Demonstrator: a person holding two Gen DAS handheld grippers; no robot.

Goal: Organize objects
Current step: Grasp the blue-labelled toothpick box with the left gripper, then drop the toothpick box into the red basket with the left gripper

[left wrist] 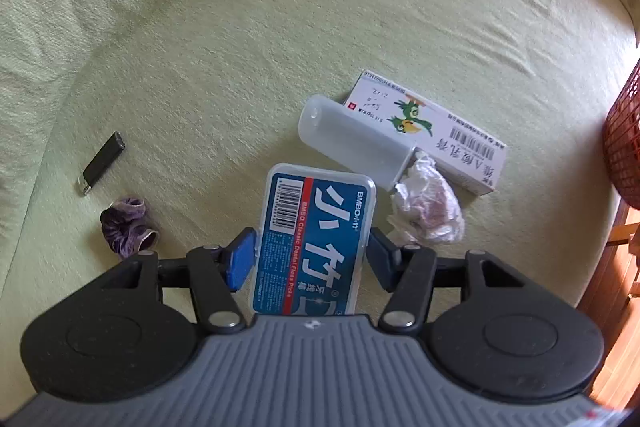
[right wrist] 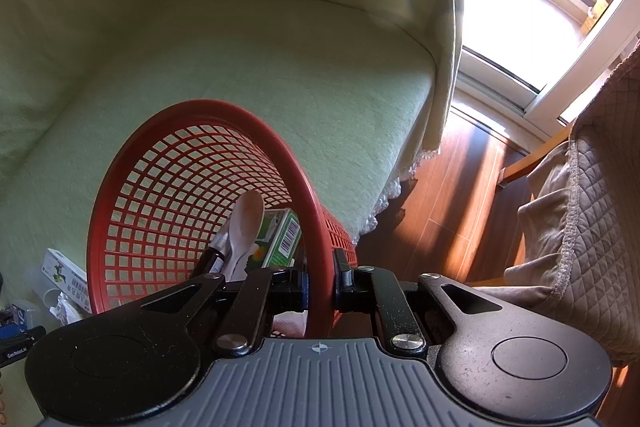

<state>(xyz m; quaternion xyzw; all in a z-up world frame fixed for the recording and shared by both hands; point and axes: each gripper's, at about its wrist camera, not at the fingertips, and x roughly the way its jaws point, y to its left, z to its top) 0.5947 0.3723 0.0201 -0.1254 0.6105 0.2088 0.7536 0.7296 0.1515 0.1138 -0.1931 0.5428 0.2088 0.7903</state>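
The red basket (right wrist: 192,187), pinched at its rim by the shut right gripper (right wrist: 320,285), already holds a spoon (right wrist: 248,223) and green box (right wrist: 282,239), while the half-open left gripper (left wrist: 310,259) seems to squeeze the floss box (left wrist: 316,235), and a few things wait mid-sofa (left wrist: 240,47)

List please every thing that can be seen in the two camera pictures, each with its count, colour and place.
floss pick box: 1, blue and clear, between the left gripper's fingers
clear tube: 1, translucent, lying on the sofa
carton: 1, white with green birds, behind the tube
crumpled tissue: 1, white, beside the tube's open end
hair tie: 1, purple, on the sofa
USB stick: 1, black, beyond the hair tie
basket: 1, red, tilted on the sofa
spoon: 1, pale, in the basket
green box: 1, in the basket
left gripper: black, blue pads, holding the floss pick box
right gripper: black, clamped on the basket's rim
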